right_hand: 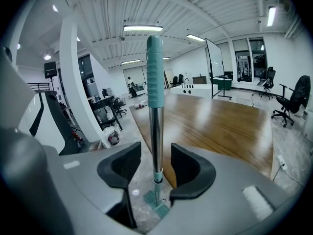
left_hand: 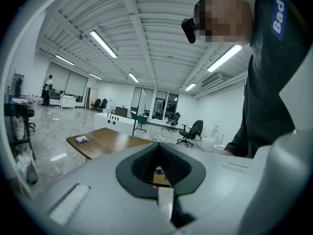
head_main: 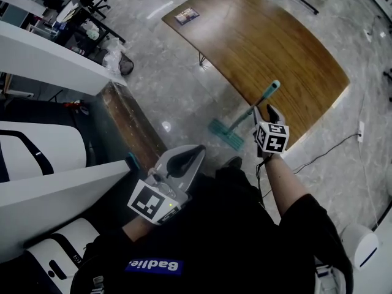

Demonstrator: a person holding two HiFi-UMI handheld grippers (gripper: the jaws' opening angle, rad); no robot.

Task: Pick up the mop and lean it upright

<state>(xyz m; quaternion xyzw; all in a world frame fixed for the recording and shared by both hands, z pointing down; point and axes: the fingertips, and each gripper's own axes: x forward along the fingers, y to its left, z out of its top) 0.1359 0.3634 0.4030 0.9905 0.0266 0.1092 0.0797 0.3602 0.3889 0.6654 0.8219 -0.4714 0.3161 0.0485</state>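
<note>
On the floor [head_main: 171,78] by the tabletop [head_main: 263,41] stands the mop [head_main: 242,119] (head at seven o'clock from its handle), loose between the right gripper's [right_hand: 155,156] parted jaws. The left gripper [left_hand: 159,156] is clenched, empty.

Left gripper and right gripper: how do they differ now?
The grey left gripper has its jaws together, empty; the grey right gripper has them apart around the steel mop pole with teal grip, not touching it. The left sits near the person's body; the right reaches toward the brown wooden table. Both have dark pads.
</note>
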